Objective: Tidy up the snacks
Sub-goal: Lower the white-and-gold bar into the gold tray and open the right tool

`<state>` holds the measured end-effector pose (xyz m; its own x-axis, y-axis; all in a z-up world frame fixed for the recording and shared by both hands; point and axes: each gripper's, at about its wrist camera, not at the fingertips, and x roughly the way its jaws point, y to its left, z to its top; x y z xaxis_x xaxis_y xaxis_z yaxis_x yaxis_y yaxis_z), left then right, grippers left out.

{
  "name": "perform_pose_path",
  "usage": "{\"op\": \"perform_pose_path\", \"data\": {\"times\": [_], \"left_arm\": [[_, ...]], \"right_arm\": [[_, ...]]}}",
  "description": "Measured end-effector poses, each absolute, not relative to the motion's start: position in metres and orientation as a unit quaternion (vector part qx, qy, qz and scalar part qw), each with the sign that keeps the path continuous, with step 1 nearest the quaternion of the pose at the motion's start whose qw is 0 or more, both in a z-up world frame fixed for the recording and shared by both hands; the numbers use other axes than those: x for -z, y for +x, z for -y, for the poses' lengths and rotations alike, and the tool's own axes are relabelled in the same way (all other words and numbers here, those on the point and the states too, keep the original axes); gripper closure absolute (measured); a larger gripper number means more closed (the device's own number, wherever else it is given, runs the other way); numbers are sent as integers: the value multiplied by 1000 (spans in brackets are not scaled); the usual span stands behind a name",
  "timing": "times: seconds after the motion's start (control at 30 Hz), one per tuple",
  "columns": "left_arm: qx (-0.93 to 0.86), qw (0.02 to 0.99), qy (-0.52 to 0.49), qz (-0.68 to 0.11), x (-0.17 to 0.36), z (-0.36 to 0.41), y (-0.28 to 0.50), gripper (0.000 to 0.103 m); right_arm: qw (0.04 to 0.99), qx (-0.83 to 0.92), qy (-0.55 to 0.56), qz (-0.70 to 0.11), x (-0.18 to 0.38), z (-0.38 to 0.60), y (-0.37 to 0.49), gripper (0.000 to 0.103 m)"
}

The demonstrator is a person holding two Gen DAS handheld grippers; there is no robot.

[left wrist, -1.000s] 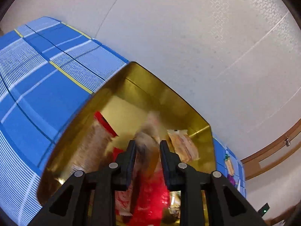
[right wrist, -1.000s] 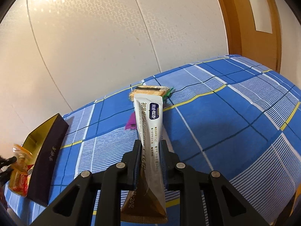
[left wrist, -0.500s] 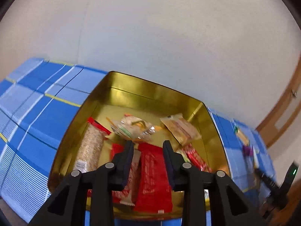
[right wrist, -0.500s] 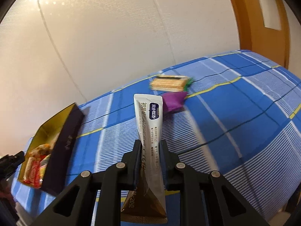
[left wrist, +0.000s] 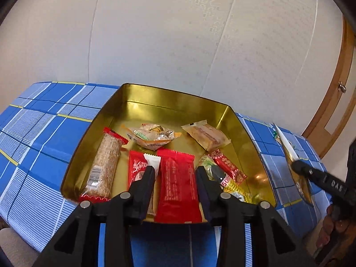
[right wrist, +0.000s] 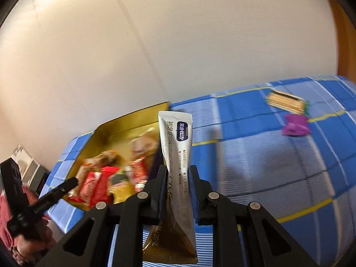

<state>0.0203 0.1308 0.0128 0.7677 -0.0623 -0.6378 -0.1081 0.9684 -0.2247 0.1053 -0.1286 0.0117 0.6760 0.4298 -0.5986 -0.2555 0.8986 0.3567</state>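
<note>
An open gold tin [left wrist: 169,98] on the blue checked cloth holds several snack packets, among them a clear-wrapped snack [left wrist: 153,134], a sesame bar [left wrist: 104,166] and a red packet [left wrist: 178,178]. My left gripper [left wrist: 175,171] hovers over the tin's near edge. Its jaws are opening, with nothing held between them. My right gripper [right wrist: 178,170] is shut on a white and gold stick sachet [right wrist: 178,138], just right of the tin [right wrist: 124,122]. In the left wrist view the sachet [left wrist: 287,142] shows at the right.
A wafer packet [right wrist: 286,101] and a purple packet [right wrist: 294,128] lie on the cloth [right wrist: 267,155] to the far right. A pale wall stands close behind the table. A wooden door [left wrist: 333,102] is at the right. A hand [left wrist: 331,229] holds the right gripper.
The left gripper let go of the clear-wrapped snack, which now lies in the tin, then drew back and widened its jaws. The right gripper carried the sachet left, up to the tin.
</note>
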Motion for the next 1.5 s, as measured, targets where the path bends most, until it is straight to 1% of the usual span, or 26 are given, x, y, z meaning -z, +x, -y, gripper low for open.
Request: {"op": "perform_pose_path", "data": {"times": [0.37, 0.63, 0.87, 0.97, 1.03, 1.37, 1.5], "left_arm": [[-27, 936, -119, -331, -10, -133, -1, 63], [-29, 937, -132, -323, -13, -137, -5, 63], [-33, 935, -138, -326, -11, -138, -5, 64], [-34, 934, -139, -329, -10, -138, -5, 63], [-34, 933, -142, -329, -10, -139, -5, 63], [-33, 930, -143, -335, -8, -136, -5, 63], [-27, 931, -143, -336, -8, -133, -5, 63]], "right_arm": [[905, -196, 78, -369, -15, 59, 135, 84], [911, -171, 12, -375, -6, 27, 159, 84], [907, -160, -3, -390, 4, 16, 175, 83], [905, -160, 0, -393, 8, 17, 180, 82], [907, -161, 8, -390, 9, 20, 181, 79], [917, -162, 62, -360, 1, 54, 162, 78], [917, -152, 83, -358, 1, 74, 153, 73]]}}
